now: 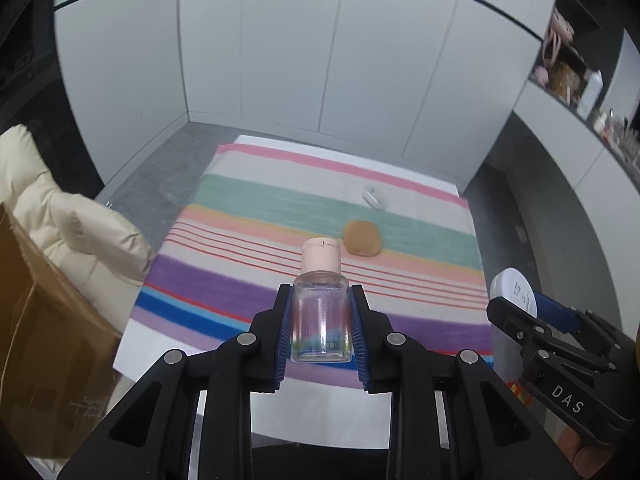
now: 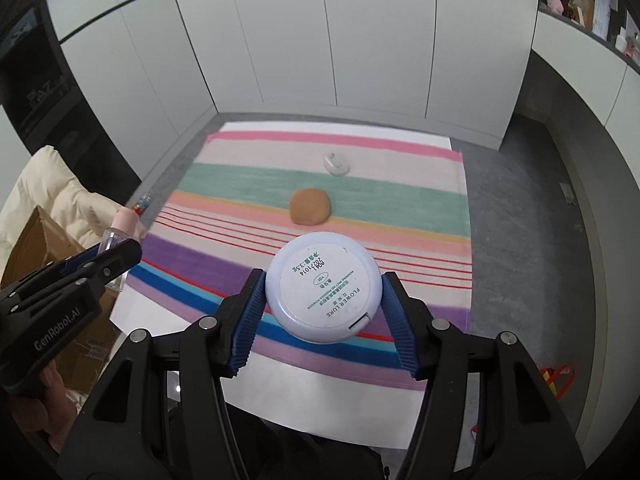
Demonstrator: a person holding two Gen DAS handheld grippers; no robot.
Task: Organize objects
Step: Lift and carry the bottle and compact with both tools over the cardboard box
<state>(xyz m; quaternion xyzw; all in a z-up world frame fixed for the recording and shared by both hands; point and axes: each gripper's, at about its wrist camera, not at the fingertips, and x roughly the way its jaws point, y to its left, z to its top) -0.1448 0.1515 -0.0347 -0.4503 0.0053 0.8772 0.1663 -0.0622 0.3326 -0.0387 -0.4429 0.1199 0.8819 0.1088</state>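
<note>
With the left gripper (image 1: pixel 320 320) clenching a clear bottle (image 1: pixel 321 316) and the right gripper (image 2: pixel 323 304) grasping a round compact (image 2: pixel 323 286) above the striped cloth's (image 2: pixel 240 184) near edge, both are being carried, seemingly needing a shared drop-off spot next.

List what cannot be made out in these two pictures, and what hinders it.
- Clear item at the far end of the striped cloth: both views, small and blurred; its kind is unclear.
- Shelf clutter: left wrist view, small and bent at the fisheye edge.
- Compact: right wrist view, only the labelled underside shows; the lid is hidden.
- Clear bottle: left wrist view, whether it holds any liquid is unclear.
</note>
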